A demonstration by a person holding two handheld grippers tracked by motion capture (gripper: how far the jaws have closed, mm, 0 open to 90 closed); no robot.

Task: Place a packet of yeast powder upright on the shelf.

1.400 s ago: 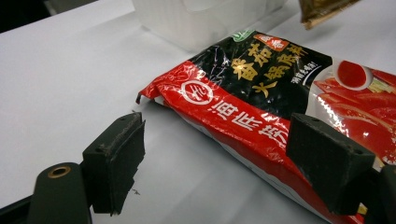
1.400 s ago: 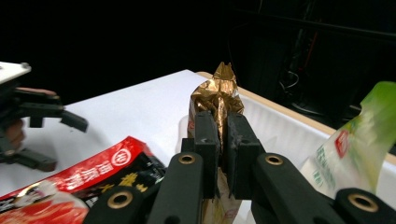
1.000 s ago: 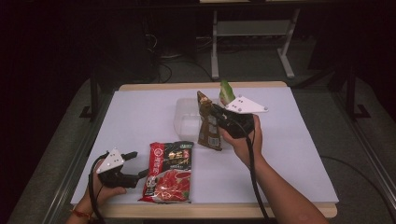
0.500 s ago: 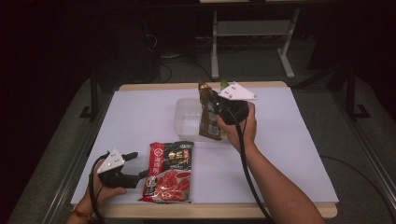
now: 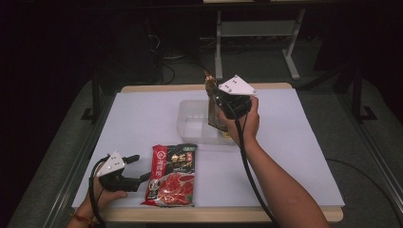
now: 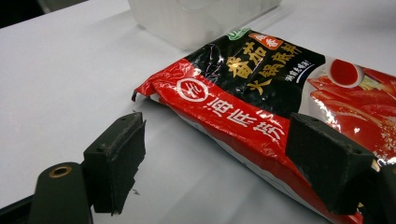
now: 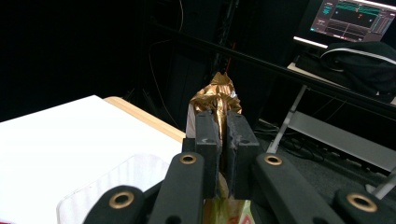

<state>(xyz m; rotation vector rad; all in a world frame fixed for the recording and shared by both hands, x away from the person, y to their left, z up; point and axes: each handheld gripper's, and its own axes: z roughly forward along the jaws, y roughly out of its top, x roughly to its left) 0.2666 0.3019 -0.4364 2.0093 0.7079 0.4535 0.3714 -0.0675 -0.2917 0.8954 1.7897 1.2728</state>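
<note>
My right gripper (image 5: 219, 105) is shut on the top of a gold-brown foil packet (image 5: 216, 121), which hangs upright over the right end of a clear plastic container (image 5: 192, 124). In the right gripper view the jaws (image 7: 223, 135) pinch the crumpled gold top of the packet (image 7: 217, 95), with the container (image 7: 112, 186) below at the left. A red and black sauce packet (image 5: 172, 175) lies flat near the table's front edge. My left gripper (image 5: 140, 167) rests open at its left edge; in the left gripper view the packet (image 6: 261, 88) reaches in between the open jaws (image 6: 219, 163), the pads apart from it.
The white table top (image 5: 294, 156) has a wooden rim at front and back. The clear container (image 6: 201, 18) stands just beyond the red packet. Behind the table are a white metal frame (image 5: 256, 33), cables and dark floor.
My right gripper has carried the gold packet up and a little to the left, from beside the container to above its right end. The left gripper and the red packet have stayed put.
</note>
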